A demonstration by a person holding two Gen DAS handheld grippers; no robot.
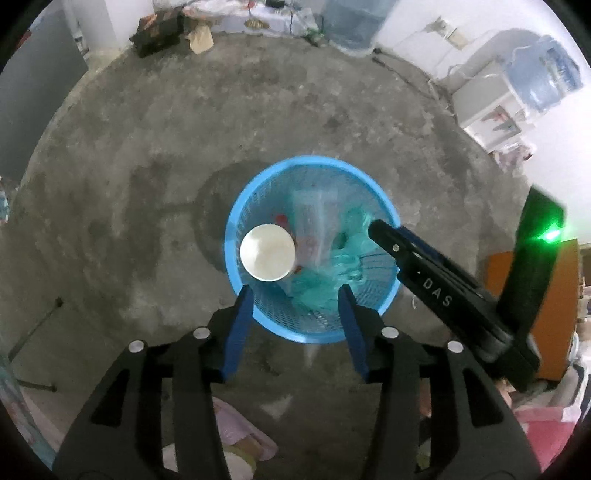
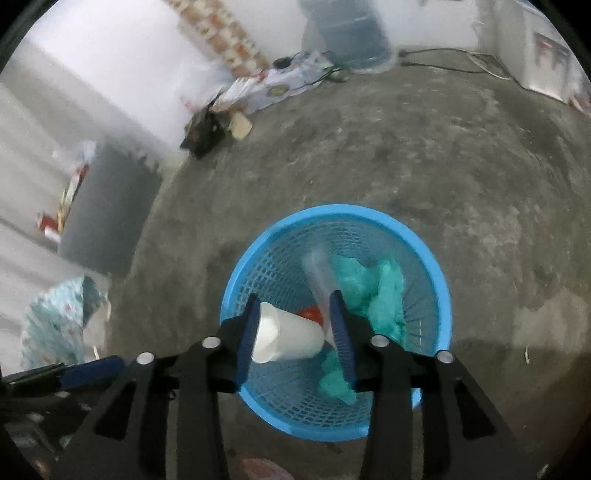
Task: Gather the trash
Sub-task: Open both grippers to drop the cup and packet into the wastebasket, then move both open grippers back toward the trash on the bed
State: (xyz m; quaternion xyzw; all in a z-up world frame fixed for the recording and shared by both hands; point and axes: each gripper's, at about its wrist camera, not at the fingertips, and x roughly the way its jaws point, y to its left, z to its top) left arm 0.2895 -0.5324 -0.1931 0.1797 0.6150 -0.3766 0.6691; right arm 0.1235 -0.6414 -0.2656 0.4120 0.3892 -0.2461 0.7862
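A blue mesh basket [image 1: 240,221] stands on the concrete floor; it also shows in the right wrist view [image 2: 436,273]. Inside lie a white paper cup [image 1: 267,253], a clear plastic bottle [image 1: 314,218], a green plastic bag [image 1: 351,236] and something red. My left gripper [image 1: 295,295] is open and empty above the basket's near rim. My right gripper [image 2: 293,301] is open above the basket, with the white cup [image 2: 288,338] lying loose between its fingers, next to the green bag [image 2: 373,288]. The right gripper's arm [image 1: 439,291] reaches over the basket from the right in the left wrist view.
Water jugs [image 1: 351,22] stand at the far wall. A dark box with paper scraps [image 1: 159,31] lies at the back left. A white cabinet [image 1: 487,107] stands at the right. An orange box [image 1: 561,306] sits behind the right arm. Pink cloth [image 1: 236,435] lies near me.
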